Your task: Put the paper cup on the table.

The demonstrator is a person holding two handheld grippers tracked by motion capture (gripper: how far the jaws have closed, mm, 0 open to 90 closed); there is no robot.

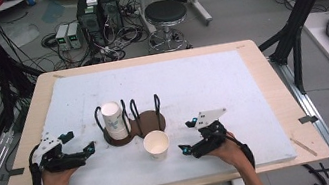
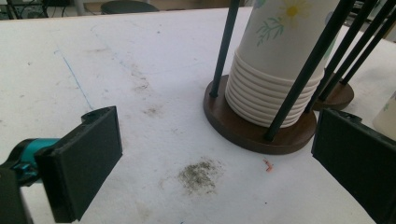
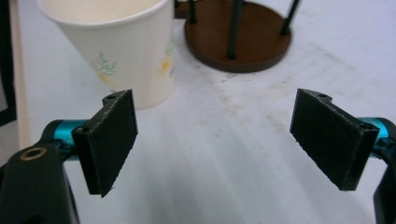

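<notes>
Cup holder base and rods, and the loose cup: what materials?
Holder base: looks like dark brown wood, matte, though it may be a coating. Rods: thin and black, probably painted metal. Loose cup: paper, matte white with a floral print and rolled rim.

Cup stack (image 1: 114, 119) in rack (image 1: 134, 127) — lone cup (image 1: 156, 145) just before it.

Behind the table: workshop clutter

A round black-cushioned stool (image 1: 166, 13) stands on the grey floor beyond the light wooden table (image 1: 272, 84), near dark computer towers (image 1: 99, 12) amid tangled cables (image 1: 70, 55).
</notes>
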